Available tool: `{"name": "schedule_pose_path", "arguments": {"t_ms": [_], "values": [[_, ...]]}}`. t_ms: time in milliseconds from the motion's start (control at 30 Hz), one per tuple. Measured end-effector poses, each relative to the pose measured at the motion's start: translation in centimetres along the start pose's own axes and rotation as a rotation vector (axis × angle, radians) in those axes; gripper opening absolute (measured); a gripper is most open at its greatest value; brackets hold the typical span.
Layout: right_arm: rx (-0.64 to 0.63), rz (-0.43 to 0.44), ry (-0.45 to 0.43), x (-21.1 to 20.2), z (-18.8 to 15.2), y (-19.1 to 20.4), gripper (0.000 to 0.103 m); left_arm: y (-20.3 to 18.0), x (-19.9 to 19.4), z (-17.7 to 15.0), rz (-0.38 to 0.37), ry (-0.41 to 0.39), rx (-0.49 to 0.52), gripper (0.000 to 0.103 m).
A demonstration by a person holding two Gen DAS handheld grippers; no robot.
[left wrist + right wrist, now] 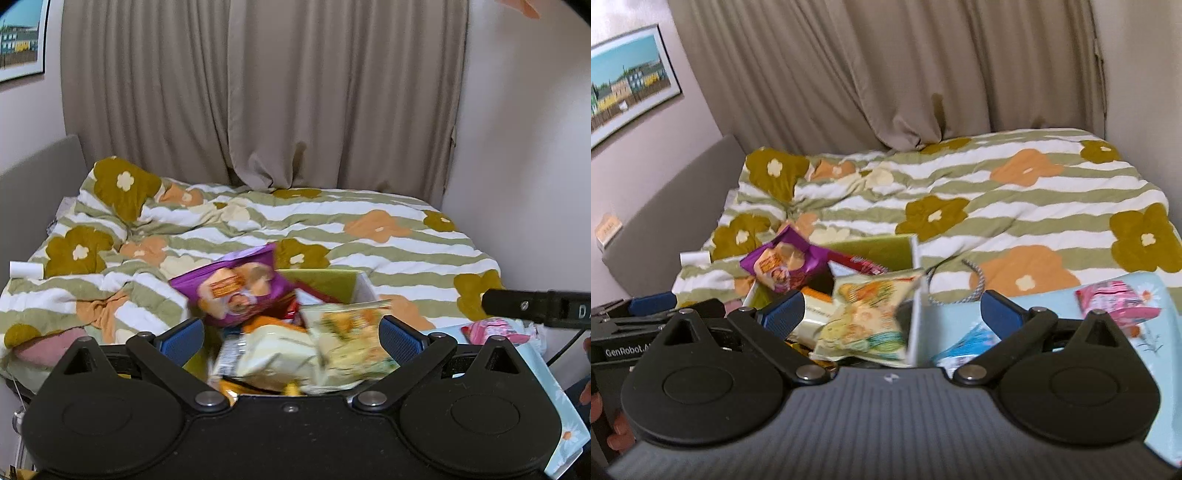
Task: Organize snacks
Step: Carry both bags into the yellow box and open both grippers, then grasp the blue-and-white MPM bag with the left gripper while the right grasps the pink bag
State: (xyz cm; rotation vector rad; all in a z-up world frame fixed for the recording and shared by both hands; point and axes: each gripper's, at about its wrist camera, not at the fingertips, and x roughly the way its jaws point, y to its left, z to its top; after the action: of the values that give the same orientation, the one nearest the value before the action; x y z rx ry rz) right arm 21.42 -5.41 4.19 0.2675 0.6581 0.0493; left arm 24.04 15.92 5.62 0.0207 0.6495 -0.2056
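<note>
**Both claws wide open over the snack box**

Your bed [369, 229] with its striped floral duvet fills the background; at its near edge stands the green-lined box [875, 249], crammed with packets; beside it lies a pale blue cloth [1156, 369] carrying a pink packet [1115, 308]; the purple bag [236, 286] leans out of the box's far-left corner; a pale green packet [868, 317] sits on top; your left gripper [291, 339] and right gripper [890, 314] each spread fully apart, gripping nothing.
</note>
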Motion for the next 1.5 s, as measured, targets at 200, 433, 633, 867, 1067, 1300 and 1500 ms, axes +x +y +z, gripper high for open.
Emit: {"name": "schedule_pose_path", "arguments": {"t_ms": [200, 433, 633, 867, 1067, 1300, 1500], "values": [[0.015, -0.012, -0.021, -2.4, 1.1, -6.3, 0.103, -6.9, 0.1, -0.5, -0.001, 0.0, -0.001, 0.103], [-0.001, -0.042, 0.009, -3.1, 1.7, -14.5, 0.103, -14.8, 2.4, -1.9, 0.022, 0.029, 0.007, 0.103], [-0.038, -0.041, 0.086, -1.4, 1.2, -20.7, 0.103, -20.2, 6.4, -4.3, 0.072, 0.105, -0.014, 0.103], [-0.001, -0.021, 0.185, 2.7, 0.8, -26.5, 0.103, -23.4, 12.1, -6.9, 0.188, 0.198, 0.007, 0.102], [0.087, -0.013, 0.253, 6.7, 0.8, -29.7, 0.103, -24.0, 16.5, -8.8, 0.281, 0.261, 0.054, 0.102], [0.193, 0.015, 0.353, 11.5, 0.4, -31.8, 0.103, -24.8, 20.0, -10.7, 0.401, 0.306, 0.163, 0.102], [0.286, 0.044, 0.396, 13.4, -0.2, -32.8, 0.103, -25.7, 20.9, -11.8, 0.445, 0.317, 0.276, 0.096]]}}
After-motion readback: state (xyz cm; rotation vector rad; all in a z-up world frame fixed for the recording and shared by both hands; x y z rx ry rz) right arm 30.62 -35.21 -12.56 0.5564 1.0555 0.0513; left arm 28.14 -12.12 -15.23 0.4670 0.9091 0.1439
